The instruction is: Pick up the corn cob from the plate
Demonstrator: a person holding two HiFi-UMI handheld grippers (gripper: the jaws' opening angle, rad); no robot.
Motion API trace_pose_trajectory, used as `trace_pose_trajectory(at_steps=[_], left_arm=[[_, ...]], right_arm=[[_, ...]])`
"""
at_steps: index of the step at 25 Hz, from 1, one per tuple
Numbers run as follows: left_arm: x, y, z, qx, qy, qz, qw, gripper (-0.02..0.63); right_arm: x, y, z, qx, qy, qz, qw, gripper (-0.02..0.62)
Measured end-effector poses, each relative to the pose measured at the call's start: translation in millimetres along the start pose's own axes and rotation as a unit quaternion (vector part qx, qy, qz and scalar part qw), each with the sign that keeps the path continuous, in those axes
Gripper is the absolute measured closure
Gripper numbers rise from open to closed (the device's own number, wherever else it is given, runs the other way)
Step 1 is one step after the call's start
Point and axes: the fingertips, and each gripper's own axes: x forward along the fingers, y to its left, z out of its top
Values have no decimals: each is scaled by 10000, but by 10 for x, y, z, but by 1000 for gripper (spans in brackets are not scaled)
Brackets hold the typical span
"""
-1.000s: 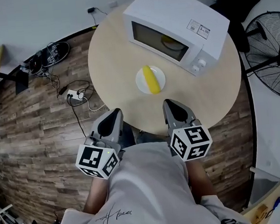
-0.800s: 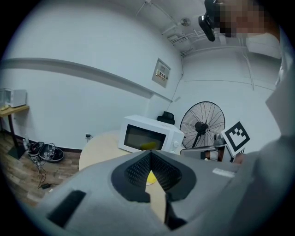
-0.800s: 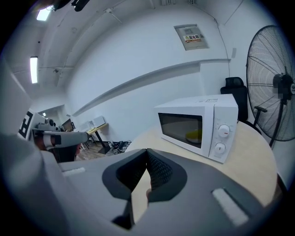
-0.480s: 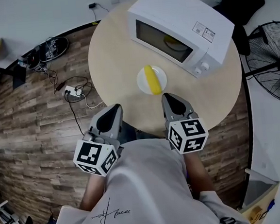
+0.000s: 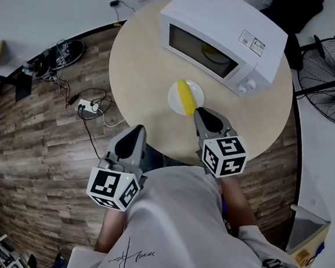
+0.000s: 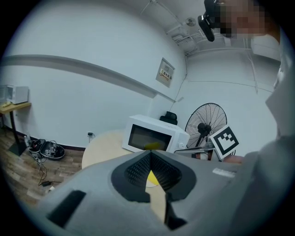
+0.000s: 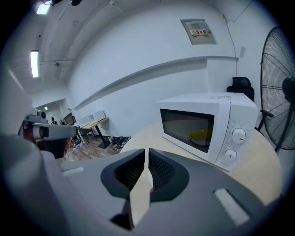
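A yellow corn cob (image 5: 183, 96) lies on a small white plate (image 5: 195, 89) near the middle of the round wooden table (image 5: 144, 62). My right gripper (image 5: 202, 113) has its tips at the plate's near edge, just short of the cob. Its jaws have just been opening and show a slim gap with nothing between them (image 7: 146, 151). My left gripper (image 5: 138, 131) hangs at the table's near edge, left of the plate, shut and empty (image 6: 150, 154). In the left gripper view, the corn cob (image 6: 151, 177) shows behind the closed jaws.
A white microwave (image 5: 223, 35) stands on the table behind the plate, door closed, something yellow (image 5: 212, 53) inside. A floor fan (image 5: 326, 81) stands at the right. A power strip and cables (image 5: 90, 111) lie on the wooden floor to the left.
My right gripper has moved forward over the table, from its near edge up to the plate's rim. The left gripper has barely shifted.
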Motion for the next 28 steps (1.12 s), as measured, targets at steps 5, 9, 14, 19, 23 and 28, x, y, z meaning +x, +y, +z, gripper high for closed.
trace_pose_trajectory(at_steps=[5,9,14,19,23,28], left_arm=[[15,63,-17,-39,35,38,10000,615],[18,108,-17,-75,50,66,9999,615],[34,147,-20,-95,80,71,9999,615],[48,180,-25,-104,118,88,9998,615],[37,210,-30,-120,149,121,9997,615],[30,257,-42,-151,172,160,9996,615]], right_arm=[[166,-26,-57,-43,175,23,9998,546],[255,-45,-95,-60,282,28,9996,540],[355,-88,-142,-74,399,13,9992,535],[443,-153,-188,-69,488,-38,9988,532],[522,-181,-255,-83,615,-45,9981,531],[637,-189,-322,-128,780,-14,9969,514]])
